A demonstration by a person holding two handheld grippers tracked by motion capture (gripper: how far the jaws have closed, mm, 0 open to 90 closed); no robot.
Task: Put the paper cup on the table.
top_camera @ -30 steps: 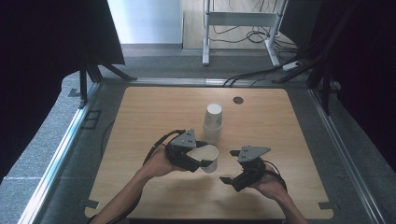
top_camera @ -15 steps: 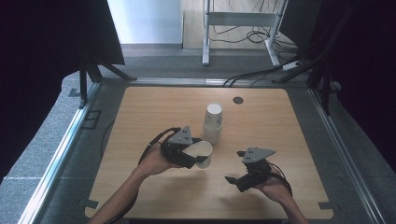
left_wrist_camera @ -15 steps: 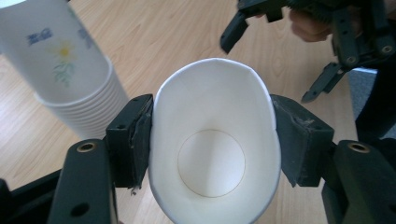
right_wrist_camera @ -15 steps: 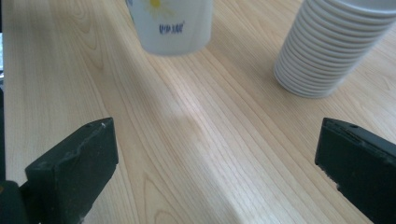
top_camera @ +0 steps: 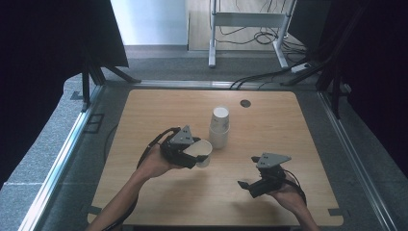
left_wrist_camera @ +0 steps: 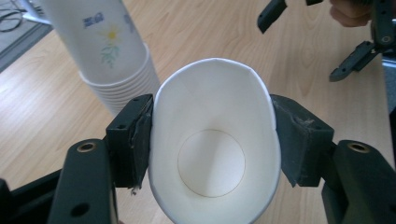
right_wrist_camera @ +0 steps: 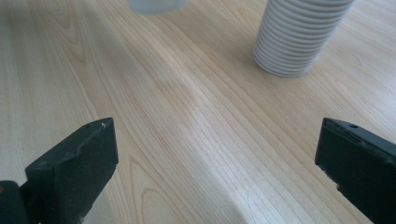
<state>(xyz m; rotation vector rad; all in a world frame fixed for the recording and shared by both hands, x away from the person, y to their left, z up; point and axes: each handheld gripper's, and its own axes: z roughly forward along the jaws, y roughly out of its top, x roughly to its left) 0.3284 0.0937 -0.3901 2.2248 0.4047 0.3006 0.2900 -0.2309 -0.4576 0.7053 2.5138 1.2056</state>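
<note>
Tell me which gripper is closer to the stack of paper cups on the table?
Left. The left gripper, squeezing a single paper cup, is just beside the stack of paper cups. The right gripper is open, farther toward the table's near edge.

Dim dark surroundings, evenly lit tabletop, soft focus, faint shadows

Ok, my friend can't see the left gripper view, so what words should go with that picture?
The left gripper squeezes a white paper cup between its black jaws, bending the rim into an oval. Behind it, an upside-down stack of cups stands on the wooden table, with the right gripper at the top right.
</note>
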